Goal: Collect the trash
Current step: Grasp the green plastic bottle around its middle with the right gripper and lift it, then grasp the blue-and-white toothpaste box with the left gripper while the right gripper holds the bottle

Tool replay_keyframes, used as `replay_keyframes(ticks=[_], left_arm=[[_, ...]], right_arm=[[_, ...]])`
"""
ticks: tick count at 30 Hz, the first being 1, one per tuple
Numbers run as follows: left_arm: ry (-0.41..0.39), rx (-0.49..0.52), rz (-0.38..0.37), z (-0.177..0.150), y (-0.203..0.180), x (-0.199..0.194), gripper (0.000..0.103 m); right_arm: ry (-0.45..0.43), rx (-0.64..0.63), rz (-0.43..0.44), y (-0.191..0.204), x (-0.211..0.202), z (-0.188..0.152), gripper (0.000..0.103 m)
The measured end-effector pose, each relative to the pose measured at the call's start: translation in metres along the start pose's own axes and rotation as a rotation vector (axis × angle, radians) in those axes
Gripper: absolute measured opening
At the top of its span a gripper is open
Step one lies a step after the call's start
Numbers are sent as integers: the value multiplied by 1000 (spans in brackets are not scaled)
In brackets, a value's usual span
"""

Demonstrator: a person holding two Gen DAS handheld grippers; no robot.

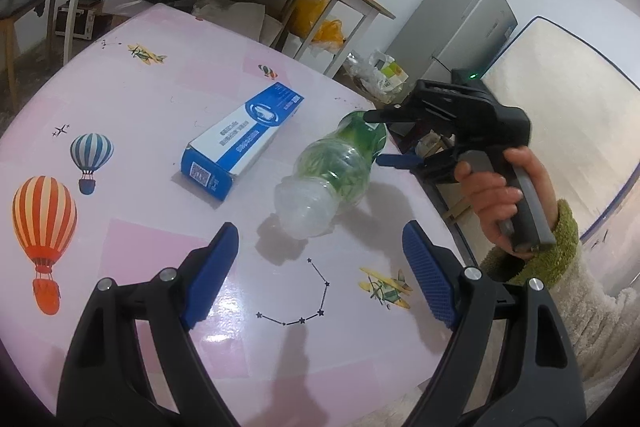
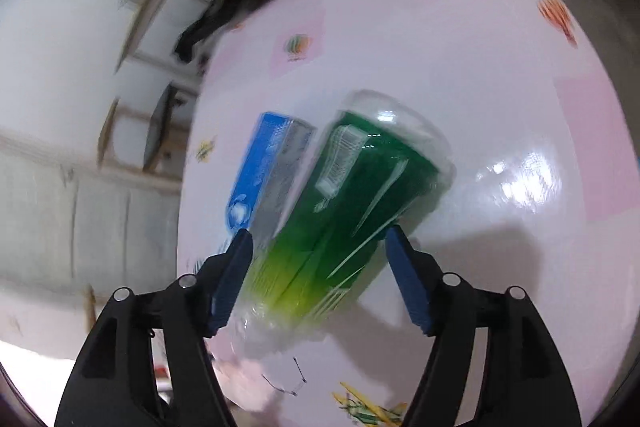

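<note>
R gripper jaws wide round green bottle on table, pads not pressing; L gripper wide, empty.

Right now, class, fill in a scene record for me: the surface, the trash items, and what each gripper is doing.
Surface: pink table with balloon and plane decals
Trash: plastic bottle lying on its side; blue-white box lying flat beside it, apart
Left gripper: jaws open, empty, above the table
Right gripper: jaws straddle the bottle's green end; contact unclear
</note>
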State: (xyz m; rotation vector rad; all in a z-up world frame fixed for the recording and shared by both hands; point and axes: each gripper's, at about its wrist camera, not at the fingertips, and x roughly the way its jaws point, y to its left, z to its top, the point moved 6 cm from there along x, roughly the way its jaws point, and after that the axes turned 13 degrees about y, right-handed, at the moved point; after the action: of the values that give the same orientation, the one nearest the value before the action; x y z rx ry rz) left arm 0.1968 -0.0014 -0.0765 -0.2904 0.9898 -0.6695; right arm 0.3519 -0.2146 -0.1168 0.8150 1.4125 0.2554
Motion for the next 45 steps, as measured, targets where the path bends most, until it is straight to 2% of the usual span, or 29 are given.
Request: replay_keyframes(ticks=[3,6,10,15,23,28,32,40,45], left_arm=[[-4,-4,5,0,3,-2,80],[-6,-11,11,-1,6,-3,80],[0,-18,13,-1,8,-1,80],[17,-6,7,-5,4,3,80],[93,45,-35,-22,-20,20,80],[149,105,-63,-39,-46,33,80],[173,135,-71,-44,-59,39,80],[178,128,-56,-37,-62,41,80],[112,109,14,-18,-46,24,80]], right_arm=[[18,57,-7,-8,15,3,68],[11,56,15,-8,24,6,68],[17,32,19,-5,26,5,66],[96,-41,11,-1,27,-1,62],[178,-135,-23,-6,17,-45,62],[183,-156,-14,-18,6,-77,62],[161,-142,32,-25,-1,-91,62],[182,-116,104,-29,11,-108,62],[159,-131,95,-25,12,-107,62]])
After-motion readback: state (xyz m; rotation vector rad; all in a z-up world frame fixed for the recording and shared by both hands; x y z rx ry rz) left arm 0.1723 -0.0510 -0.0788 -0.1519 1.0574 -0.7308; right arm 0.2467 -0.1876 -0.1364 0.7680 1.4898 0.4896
